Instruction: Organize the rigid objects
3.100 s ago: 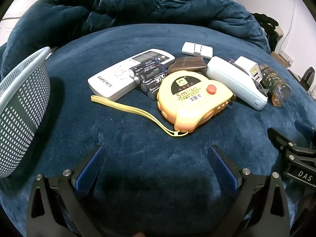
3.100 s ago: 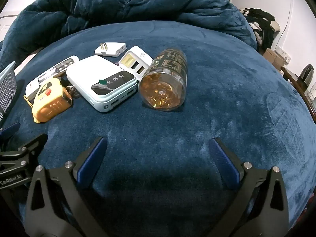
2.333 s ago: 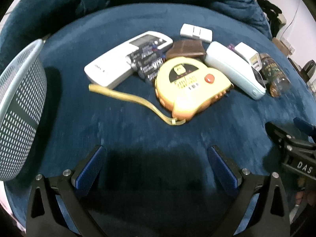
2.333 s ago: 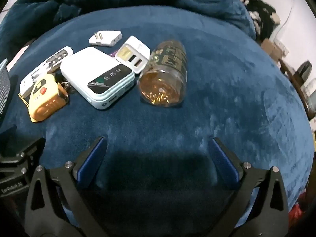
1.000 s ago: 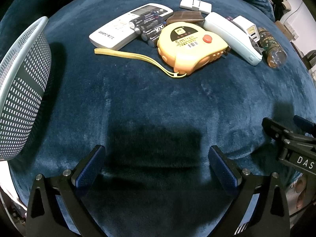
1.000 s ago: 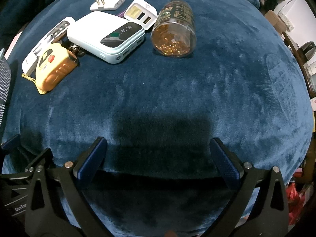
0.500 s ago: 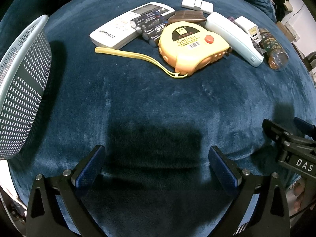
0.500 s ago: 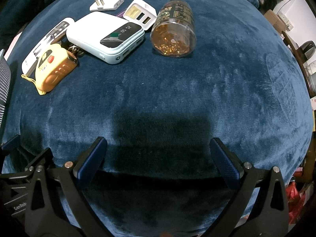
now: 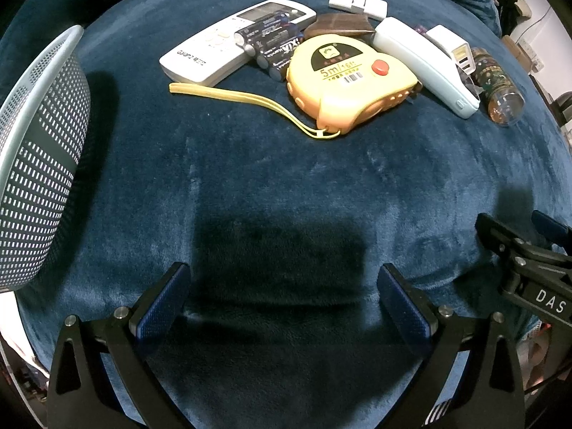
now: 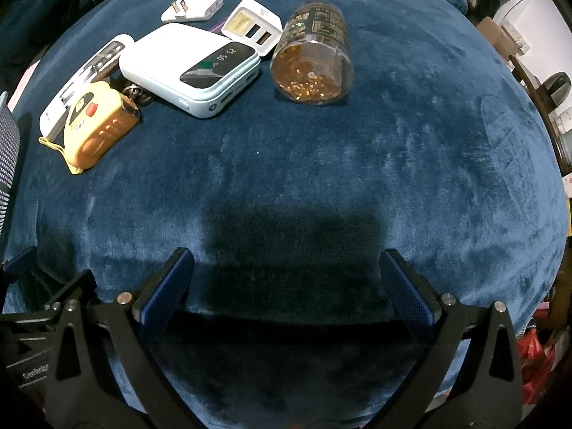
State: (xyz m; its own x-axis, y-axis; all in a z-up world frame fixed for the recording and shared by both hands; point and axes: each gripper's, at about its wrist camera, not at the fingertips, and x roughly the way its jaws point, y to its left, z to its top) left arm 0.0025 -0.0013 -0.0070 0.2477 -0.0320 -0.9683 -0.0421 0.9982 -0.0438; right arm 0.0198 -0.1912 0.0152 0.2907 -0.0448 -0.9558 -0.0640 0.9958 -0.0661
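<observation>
Grippers nearest: left (image 9: 282,300) and right (image 10: 286,286), both spread wide, empty, above blue blanket (image 9: 250,186). Beyond, tape measure (image 9: 343,78), batteries (image 9: 271,44) against remote (image 9: 228,43), wallet (image 9: 339,25), power bank (image 10: 193,71), charger (image 10: 254,25), bottle (image 10: 314,57) on its side, plug (image 10: 193,9) farthest. Basket (image 9: 35,164) at left.

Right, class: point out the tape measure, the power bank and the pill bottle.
tape measure (image 9: 343,82), left wrist view, on its yellow top face.
power bank (image 10: 178,64), right wrist view, on its white top.
pill bottle (image 10: 312,71), right wrist view, on its clear base.
</observation>
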